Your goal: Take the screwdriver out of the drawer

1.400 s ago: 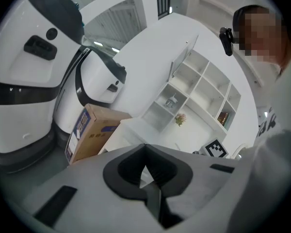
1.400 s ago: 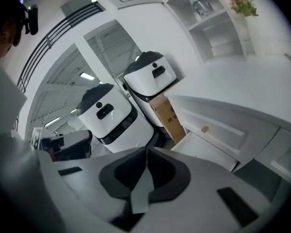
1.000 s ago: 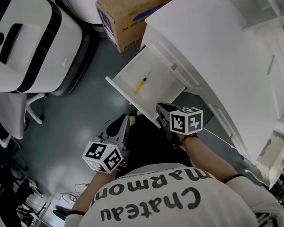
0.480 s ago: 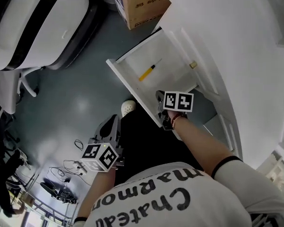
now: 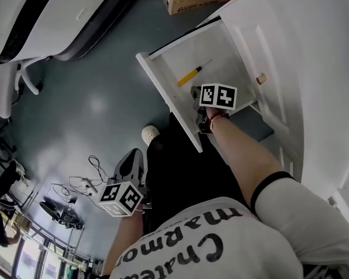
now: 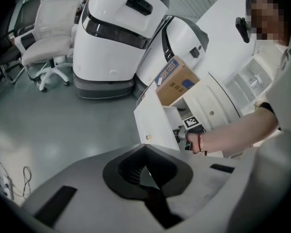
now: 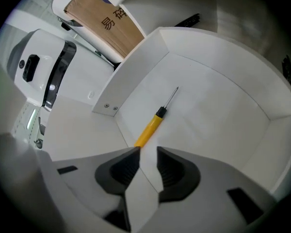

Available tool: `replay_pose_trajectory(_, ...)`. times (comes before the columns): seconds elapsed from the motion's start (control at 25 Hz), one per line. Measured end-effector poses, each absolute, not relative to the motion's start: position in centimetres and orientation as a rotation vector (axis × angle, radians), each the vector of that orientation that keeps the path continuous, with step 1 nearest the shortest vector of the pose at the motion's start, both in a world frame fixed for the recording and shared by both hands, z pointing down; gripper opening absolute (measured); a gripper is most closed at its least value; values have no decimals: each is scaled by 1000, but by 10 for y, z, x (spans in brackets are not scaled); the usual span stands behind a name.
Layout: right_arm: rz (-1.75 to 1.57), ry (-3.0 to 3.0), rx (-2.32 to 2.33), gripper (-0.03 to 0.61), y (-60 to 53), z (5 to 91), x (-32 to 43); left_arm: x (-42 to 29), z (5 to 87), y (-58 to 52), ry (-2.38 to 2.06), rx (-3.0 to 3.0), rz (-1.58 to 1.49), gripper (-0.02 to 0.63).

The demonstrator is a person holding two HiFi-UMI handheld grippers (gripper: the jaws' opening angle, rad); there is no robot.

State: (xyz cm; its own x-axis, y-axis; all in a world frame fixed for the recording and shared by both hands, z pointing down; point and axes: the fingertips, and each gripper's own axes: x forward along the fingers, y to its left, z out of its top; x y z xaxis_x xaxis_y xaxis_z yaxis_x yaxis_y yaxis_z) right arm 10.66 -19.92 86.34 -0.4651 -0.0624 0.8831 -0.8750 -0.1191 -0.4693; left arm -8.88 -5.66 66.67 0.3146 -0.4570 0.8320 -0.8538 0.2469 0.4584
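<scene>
The screwdriver (image 7: 153, 123) is lying loose in the open drawer (image 7: 218, 76), yellow handle (image 7: 148, 131) toward me. It is looking light, stiff and smooth, likely to roll, so I am judging the thick handle the place to pinch. My right tongs (image 7: 146, 152) have just been opening, slightly apart, nothing between them; my left tongs (image 6: 144, 168) are hanging closed, empty.

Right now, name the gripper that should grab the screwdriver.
Right. The right gripper is over the open drawer, jaws just opened and empty, the screwdriver directly ahead. The left gripper hangs over the floor, away from it.
</scene>
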Motion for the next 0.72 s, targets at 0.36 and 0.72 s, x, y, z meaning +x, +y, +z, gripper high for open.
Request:
replay_pose_trajectory(0.36,1789,-1384,1184,211,-222,894,86,-101,669,-41,-1338,1297,424,22)
replay_pose_trajectory(0.72,1818,-1257,1323,169,-237,908,90,-106,669,-49,-1334,1294,420,21)
